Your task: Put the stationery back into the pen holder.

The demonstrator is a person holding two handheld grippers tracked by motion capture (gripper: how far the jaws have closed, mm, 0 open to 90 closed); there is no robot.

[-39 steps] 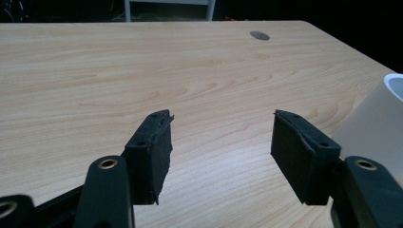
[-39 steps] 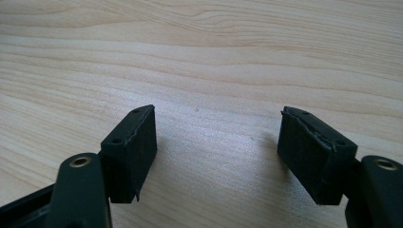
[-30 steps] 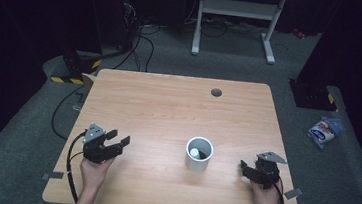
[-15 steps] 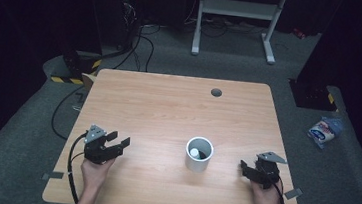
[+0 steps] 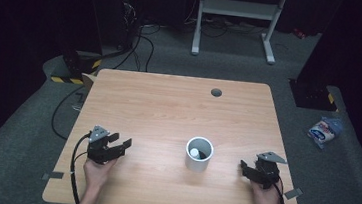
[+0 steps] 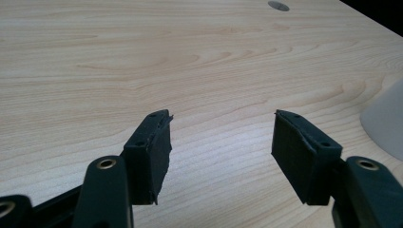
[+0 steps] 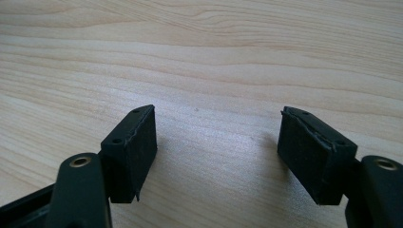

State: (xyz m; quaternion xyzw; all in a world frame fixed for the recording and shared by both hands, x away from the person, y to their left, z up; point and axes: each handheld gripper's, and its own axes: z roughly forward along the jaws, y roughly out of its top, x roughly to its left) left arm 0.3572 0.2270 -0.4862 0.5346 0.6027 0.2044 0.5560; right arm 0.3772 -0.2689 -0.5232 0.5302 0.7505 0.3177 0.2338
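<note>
White cup (image 5: 199,154) upright on wooden table (image 5: 168,111), toward 6 o'clock of centre, small white ball (image 5: 193,153) inside. Left tongs (image 5: 123,144) at 9 o'clock of cup, well apart, jaws parted, gripping nothing. Right tongs (image 5: 244,168) at 3 o'clock, nearer, likewise parted and empty.

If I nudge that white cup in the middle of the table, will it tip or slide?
The white cup stands upright and looks taller than wide, so a high push would probably tip it; a low one may slide it on the smooth wooden table. It looks thin and light. The small white ball inside would likely roll out.
</note>
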